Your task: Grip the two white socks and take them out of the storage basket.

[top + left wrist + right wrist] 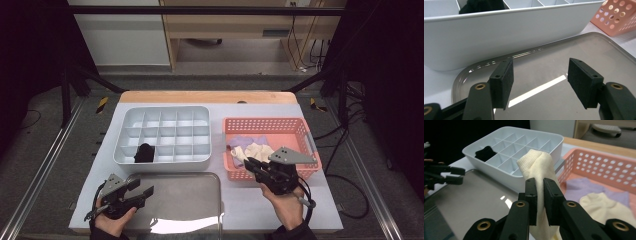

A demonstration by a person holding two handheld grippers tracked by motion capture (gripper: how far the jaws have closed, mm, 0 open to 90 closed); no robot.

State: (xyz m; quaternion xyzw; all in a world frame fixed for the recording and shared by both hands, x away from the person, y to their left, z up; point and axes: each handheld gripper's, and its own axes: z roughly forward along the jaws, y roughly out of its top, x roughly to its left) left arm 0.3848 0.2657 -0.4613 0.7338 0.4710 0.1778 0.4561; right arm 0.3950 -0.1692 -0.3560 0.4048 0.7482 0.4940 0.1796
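My right gripper is shut on a cream sock, which hangs from its jaws over the near left corner of the pink basket. In the high view the right gripper sits at that basket's front edge. Another cream sock and a purple sock lie in the basket. My left gripper is open, with nothing between its jaws, low over the metal tray. In the high view the left gripper hovers at the tray's left end.
A white divided organizer stands behind the metal tray, left of the basket. A black sock fills one front compartment. The organizer's near wall rises close ahead of the left jaws. Bare table lies between tray and right hand.
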